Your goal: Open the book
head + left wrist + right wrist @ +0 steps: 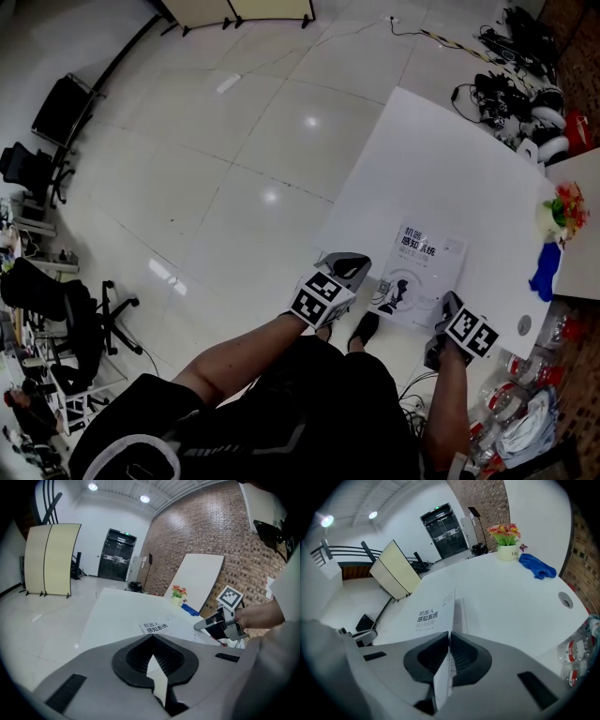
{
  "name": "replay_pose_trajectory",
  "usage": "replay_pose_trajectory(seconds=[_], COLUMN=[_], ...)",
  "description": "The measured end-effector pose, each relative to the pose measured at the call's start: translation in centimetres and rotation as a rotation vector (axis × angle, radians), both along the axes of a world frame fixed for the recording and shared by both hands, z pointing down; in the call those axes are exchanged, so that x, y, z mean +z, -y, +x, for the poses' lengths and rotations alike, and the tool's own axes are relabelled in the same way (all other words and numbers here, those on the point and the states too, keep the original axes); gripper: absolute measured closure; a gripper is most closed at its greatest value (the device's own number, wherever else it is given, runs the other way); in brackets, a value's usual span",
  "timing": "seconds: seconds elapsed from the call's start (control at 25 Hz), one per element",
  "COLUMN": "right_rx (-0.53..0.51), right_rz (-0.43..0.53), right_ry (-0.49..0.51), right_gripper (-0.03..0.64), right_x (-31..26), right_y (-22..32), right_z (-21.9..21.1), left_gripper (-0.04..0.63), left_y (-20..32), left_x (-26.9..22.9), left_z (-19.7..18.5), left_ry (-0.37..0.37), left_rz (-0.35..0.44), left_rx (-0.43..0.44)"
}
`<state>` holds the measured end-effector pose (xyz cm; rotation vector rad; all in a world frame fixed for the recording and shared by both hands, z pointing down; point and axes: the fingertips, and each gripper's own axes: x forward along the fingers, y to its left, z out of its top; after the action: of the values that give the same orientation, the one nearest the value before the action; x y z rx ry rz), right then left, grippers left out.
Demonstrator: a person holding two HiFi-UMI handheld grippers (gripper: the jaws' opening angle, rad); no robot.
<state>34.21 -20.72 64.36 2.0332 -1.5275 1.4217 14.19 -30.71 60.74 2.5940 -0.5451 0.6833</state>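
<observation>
A white-covered book (422, 272) lies near the front edge of the white table (441, 159). My right gripper (448, 307) is at its lower right corner. In the right gripper view that gripper (449, 637) is shut on the front cover (427, 616), which stands edge-on between the pads, raised off the pages. My left gripper (361, 265) sits at the book's lower left. In the left gripper view a white corner shows pinched between its pads (153, 660). The title (154, 626) shows beyond them, and the right gripper (213, 623) to the right.
A pot of flowers (506, 543) and a blue cloth (538, 566) stand at the table's far right, with a round cable hole (566, 603) nearer. Bottles (525, 394) crowd the floor on the right. Office chairs (84, 319) are on the left, and cables and gear (516, 84) behind.
</observation>
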Motion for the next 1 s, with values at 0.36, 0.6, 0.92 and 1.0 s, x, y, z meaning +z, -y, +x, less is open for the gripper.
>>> replay_pose_trajectory(seconds=[0.36, 0.6, 0.92, 1.0], right_rx=[-0.051, -0.241, -0.471, -0.522], right_rz=[0.130, 0.179, 0.129, 0.095], right_ry=[0.197, 0.213, 0.237, 0.241], right_gripper=[0.606, 0.606, 0.604, 0.604], right_x=[-5.9, -9.1, -6.4, -4.3], right_y=[2.9, 6.5, 11.4, 12.8], right_z=[-4.4, -10.8, -21.5, -24.1], left_gripper=[0.598, 0.598, 0.598, 0.598], left_y=[1.6, 3.6, 5.4, 5.7], left_x=[-2.9, -5.2, -6.1, -6.1], left_z=[-0.6, -3.5, -10.8, -13.4], left_ry=[-0.083, -0.144, -0.153, -0.144], left_rz=[0.033, 0.057, 0.080, 0.088], left_rx=[-0.036, -0.126, -0.288, -0.322])
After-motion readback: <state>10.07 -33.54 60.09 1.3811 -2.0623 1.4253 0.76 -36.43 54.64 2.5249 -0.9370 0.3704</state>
